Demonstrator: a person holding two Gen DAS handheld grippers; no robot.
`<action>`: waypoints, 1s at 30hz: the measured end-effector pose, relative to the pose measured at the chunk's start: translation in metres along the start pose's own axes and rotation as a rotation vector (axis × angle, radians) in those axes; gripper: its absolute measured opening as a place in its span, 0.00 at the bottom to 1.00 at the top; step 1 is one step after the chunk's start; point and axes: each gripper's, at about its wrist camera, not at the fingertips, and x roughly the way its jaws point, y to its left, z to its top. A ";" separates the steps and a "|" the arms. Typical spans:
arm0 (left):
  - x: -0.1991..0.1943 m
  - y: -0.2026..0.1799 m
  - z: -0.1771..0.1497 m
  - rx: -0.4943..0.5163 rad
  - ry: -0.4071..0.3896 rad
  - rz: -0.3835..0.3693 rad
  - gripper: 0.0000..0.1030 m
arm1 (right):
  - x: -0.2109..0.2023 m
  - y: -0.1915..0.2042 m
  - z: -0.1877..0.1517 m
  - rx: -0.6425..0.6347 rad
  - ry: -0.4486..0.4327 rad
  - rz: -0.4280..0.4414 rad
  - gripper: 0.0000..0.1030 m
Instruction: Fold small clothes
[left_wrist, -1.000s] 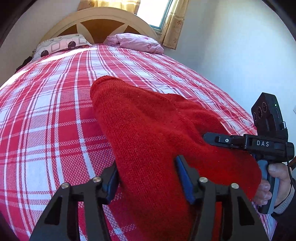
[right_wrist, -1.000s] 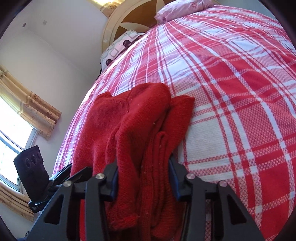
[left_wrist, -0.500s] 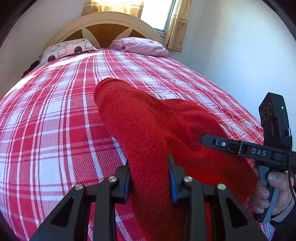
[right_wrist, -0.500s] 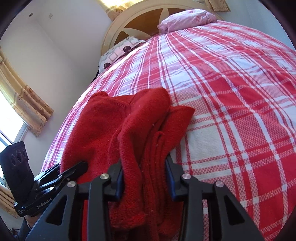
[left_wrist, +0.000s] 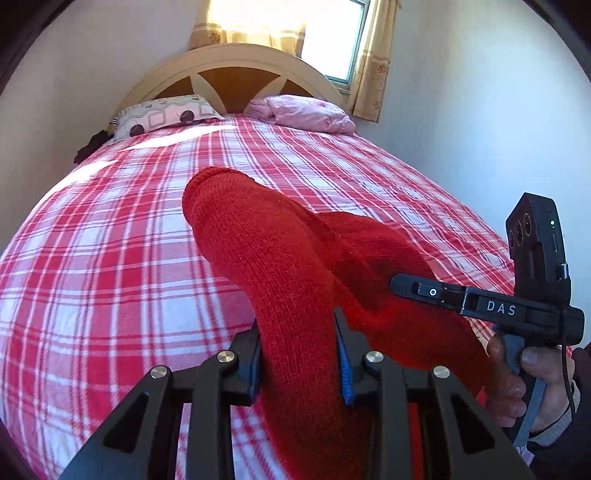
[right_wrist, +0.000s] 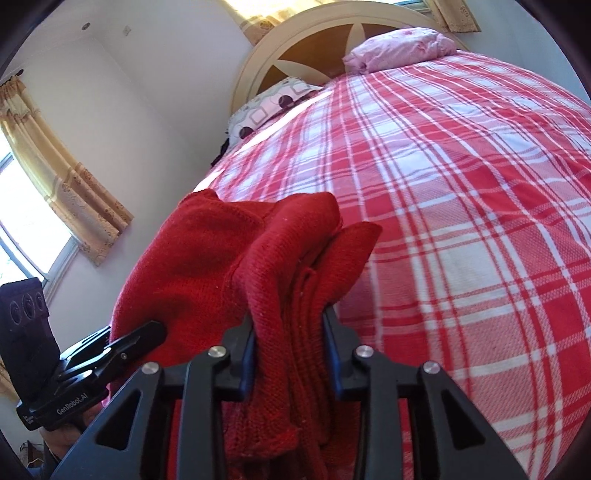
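Red-and-white plaid bedspread (left_wrist: 110, 280) fills the background. Between the left gripper (left_wrist: 301, 354) fingers sits a red knitted sweater (left_wrist: 280, 266), pinched firmly. The right gripper (right_wrist: 290, 350) has bunched folds of the same sweater between its fingers, jaws closing on them.

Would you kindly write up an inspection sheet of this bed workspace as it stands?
Surface: bed with red plaid cover.
Job's things: red knitted garment, bunched.
Clutter: nothing seen.
Grippers: left hand-held gripper clamped on the garment; right hand-held gripper closing, knit bunched between its jaws.
Cables: thin black cable by the right hand.
Surroundings: headboard, patterned pillow, pink pillow, curtained window.
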 end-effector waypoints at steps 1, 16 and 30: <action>-0.006 0.004 -0.002 -0.005 -0.004 0.007 0.32 | 0.000 0.006 -0.001 -0.007 0.000 0.007 0.32; -0.106 0.053 -0.037 -0.075 -0.076 0.137 0.32 | 0.010 0.114 -0.032 -0.157 0.051 0.142 0.31; -0.168 0.108 -0.085 -0.175 -0.112 0.258 0.32 | 0.043 0.199 -0.068 -0.260 0.129 0.257 0.31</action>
